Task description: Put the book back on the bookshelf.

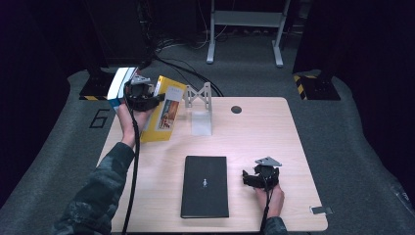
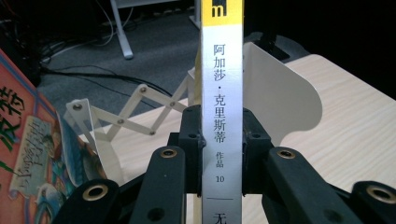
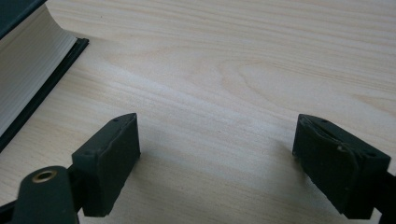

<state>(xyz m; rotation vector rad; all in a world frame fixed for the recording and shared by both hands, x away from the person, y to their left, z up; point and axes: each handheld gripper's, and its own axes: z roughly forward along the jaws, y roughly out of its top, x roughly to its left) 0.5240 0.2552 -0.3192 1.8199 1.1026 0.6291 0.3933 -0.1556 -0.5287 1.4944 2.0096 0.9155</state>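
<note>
Left gripper view: left gripper [image 2: 219,140] clamps the white-spined book [image 2: 222,93] by its spine.
Risk: book may snag the bookend [image 2: 285,98] if lowered askew.
Right gripper [image 3: 217,154]: jaws wide apart, empty.

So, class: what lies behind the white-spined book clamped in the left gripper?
Behind the white-spined book, held in the left gripper, stands a white expanding book rack on the table, with grey floor beyond. The spine hides the rack's middle, so what sits there cannot be seen.

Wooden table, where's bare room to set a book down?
The wooden table is bare at its far right, between the white expanding bookend rack and the right gripper. It is crowded at the far left, around the yellow-covered book.
</note>
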